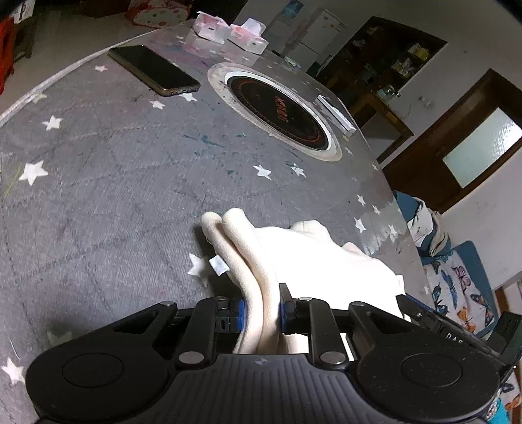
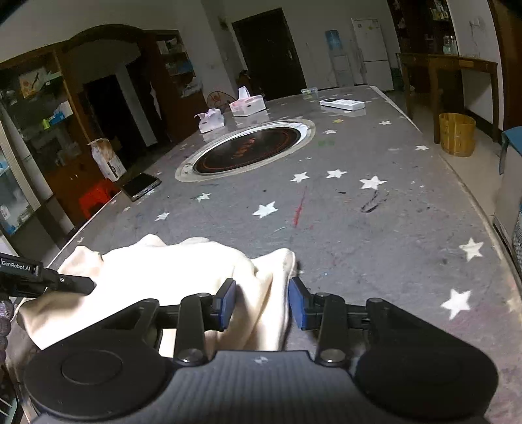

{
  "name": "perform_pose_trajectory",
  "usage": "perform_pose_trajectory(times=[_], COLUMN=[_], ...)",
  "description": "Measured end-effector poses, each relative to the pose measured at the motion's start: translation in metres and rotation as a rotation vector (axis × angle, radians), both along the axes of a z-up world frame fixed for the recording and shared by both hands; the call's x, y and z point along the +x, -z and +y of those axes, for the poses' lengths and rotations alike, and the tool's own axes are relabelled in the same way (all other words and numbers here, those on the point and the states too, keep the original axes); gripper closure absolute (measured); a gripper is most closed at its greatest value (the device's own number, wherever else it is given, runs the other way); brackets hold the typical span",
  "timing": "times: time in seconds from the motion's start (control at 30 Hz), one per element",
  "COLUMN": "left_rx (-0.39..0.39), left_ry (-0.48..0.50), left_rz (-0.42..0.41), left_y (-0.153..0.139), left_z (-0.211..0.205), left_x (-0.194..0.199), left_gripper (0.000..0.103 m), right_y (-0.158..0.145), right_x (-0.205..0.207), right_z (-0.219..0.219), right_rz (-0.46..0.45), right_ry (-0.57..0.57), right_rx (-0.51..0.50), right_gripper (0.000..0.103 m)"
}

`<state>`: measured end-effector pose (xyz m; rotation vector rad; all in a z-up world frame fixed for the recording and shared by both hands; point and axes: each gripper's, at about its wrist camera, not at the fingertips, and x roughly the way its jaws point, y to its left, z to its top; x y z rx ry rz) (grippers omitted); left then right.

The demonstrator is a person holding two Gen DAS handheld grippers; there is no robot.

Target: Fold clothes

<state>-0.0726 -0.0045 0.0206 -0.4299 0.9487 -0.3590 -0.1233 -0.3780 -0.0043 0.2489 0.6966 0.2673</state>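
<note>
A cream-white garment (image 1: 293, 254) lies bunched on the grey star-patterned table (image 1: 114, 182). My left gripper (image 1: 262, 313) is shut on a thick doubled edge of it, and a small white tag (image 1: 218, 265) hangs beside that fold. In the right wrist view the same garment (image 2: 169, 274) spreads to the left. My right gripper (image 2: 262, 305) is open, its blue pads standing either side of a hanging fold of the cloth without pressing it. The left gripper's body (image 2: 45, 280) shows at the left edge of that view.
A round black induction hob (image 1: 277, 107) is set in the table's middle. A dark phone (image 1: 153, 70) lies near the far edge, with two tissue boxes (image 1: 228, 29) behind. A white remote (image 2: 342, 103) lies at the far end. A butterfly-print cloth (image 1: 463, 287) hangs off the table.
</note>
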Motion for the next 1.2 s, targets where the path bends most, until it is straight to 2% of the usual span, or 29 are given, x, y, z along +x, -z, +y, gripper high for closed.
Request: perform_pose_trajectory(times=[0.03, 0.13, 0.37, 0.63, 0.93, 1.2], left_rx=[0.009, 0.035, 0.068, 0.079, 0.101, 0.157], left_ry=[0.002, 0.01, 0.076, 0.166, 0.244, 0.272], left_rz=[-0.003, -0.012, -0.085, -0.189, -0.221, -0.207], left_y=[-0.001, -0.004, -0.029, -0.06, -0.069, -0.056], left_z=[-0.001, -0.007, -0.026, -0.08, -0.149, -0.184], left_x=[0.001, 0.002, 0.01, 0.034, 0.073, 0.097], left_gripper=[0.083, 0.083, 0.085, 0.086, 0.086, 0.086], right_y=[0.0, -0.002, -0.036, -0.086, -0.112, -0.1], right_x=[0.0, -0.003, -0.021, -0.024, 0.001, 0.028], right_z=[0.001, 0.004, 0.003, -0.021, -0.06, -0.081], right_rz=[0.002, -0.005, -0.114, -0.244, -0.273, -0.228], right_ry=[-0.005, -0.014, 0.0, 0.064, 0.16, 0.197], right_rx=[0.008, 0.019, 0.001, -0.101, -0.223, -0.278], right_gripper=[0.084, 0.091, 0.093, 0.093, 0.093, 0.093])
